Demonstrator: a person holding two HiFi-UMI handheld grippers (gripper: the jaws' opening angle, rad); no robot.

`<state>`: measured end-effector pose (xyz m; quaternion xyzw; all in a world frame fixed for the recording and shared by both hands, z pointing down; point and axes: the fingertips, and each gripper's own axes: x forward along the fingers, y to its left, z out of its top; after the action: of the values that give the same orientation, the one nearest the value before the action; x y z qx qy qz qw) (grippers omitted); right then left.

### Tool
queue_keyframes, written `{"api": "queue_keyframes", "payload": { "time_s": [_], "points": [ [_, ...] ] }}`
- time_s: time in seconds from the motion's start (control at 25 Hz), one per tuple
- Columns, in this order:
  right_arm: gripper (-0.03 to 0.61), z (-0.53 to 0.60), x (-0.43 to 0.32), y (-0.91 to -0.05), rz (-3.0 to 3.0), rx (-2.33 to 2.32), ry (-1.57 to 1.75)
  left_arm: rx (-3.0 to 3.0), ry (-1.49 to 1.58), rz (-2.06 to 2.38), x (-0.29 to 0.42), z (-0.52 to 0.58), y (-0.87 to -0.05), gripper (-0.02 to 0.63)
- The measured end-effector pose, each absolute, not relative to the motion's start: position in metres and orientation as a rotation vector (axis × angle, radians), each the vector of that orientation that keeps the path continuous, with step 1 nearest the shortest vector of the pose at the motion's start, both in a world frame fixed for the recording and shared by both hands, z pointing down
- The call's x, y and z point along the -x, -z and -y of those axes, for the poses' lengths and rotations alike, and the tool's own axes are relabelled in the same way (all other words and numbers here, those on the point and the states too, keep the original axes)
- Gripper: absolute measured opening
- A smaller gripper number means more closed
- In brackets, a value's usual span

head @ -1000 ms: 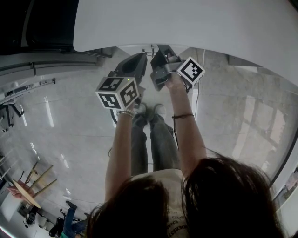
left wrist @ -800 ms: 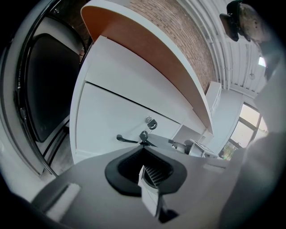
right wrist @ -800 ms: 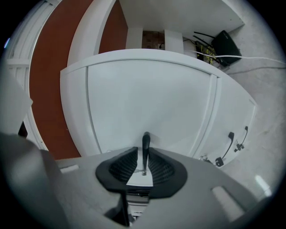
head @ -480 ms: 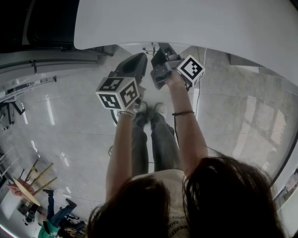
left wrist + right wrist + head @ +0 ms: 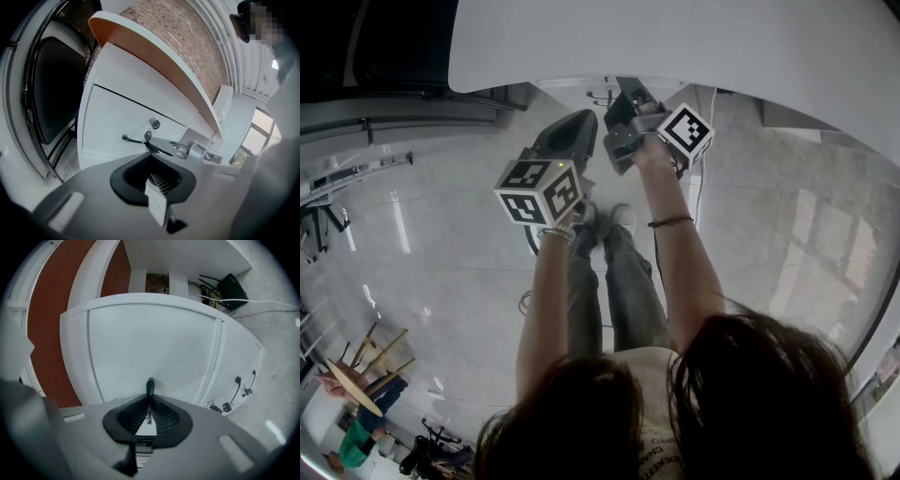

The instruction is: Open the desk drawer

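The white drawer unit (image 5: 122,117) stands under the white desk top (image 5: 675,47). On its front are a black bar handle (image 5: 132,139) and a key lock (image 5: 154,123). In the left gripper view my right gripper (image 5: 187,149) reaches in from the right, its tip at that handle. In the right gripper view the black handle (image 5: 150,386) sticks up from between the jaws of my right gripper (image 5: 149,404), which is shut on it. My left gripper (image 5: 151,157) hangs back from the drawer front, shut and holding nothing. Both grippers, left (image 5: 567,136) and right (image 5: 623,127), show at the desk's edge.
A black chair (image 5: 51,89) stands left of the drawer unit. Two more black handles (image 5: 236,383) with keys show on neighbouring fronts. Cables and a black box (image 5: 232,284) lie under the desk. A wooden stool (image 5: 366,375) stands far behind on the shiny floor.
Both marker cubes have shifted very slightly toward the desk. The people in the background by the stool have moved. The grip on the handle looks unchanged.
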<state>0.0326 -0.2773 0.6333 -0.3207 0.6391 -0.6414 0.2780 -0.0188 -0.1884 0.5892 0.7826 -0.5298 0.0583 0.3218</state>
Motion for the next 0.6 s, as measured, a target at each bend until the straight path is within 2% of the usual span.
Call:
{"api": "queue_keyframes", "payload": {
  "time_s": [0.6],
  "points": [
    [0.028, 0.265, -0.031, -0.633, -1.71, 0.854, 1.75, -2.042, -0.165, 1.408, 0.027, 0.181, -0.584, -0.002]
  ]
}}
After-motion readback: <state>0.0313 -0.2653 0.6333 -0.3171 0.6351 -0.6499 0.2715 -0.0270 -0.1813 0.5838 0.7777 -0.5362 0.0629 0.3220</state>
